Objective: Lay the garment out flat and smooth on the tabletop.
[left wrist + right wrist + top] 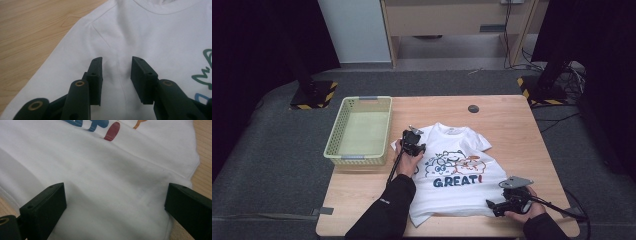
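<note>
- White T-shirt (pixel 457 172) with a cartoon print and the word GREAT!, lying flat at centre of the high view on a wooden desk (pixel 512 120), collar toward the top of the frame.
- Pale green basket (pixel 359 127) at left of centre, just beside the shirt's sleeve; small dark disc (pixel 473 108) higher up on the desk.
- Left tool (pixel 412 140) low over the shoulder near the collar, jaws partly spread, cloth between them but not pinched (seen close in the left gripper view (pixel 116 75)).
- Right tool (pixel 494 205) at the lower right hem, jaws spread wide over the fabric (pixel 112 202), nothing gripped.
- Likely step: taking hold for a fold. Best done by gathering a small ridge of cloth before pinching, matching both grips, lifting evenly to avoid skewing the print.
</note>
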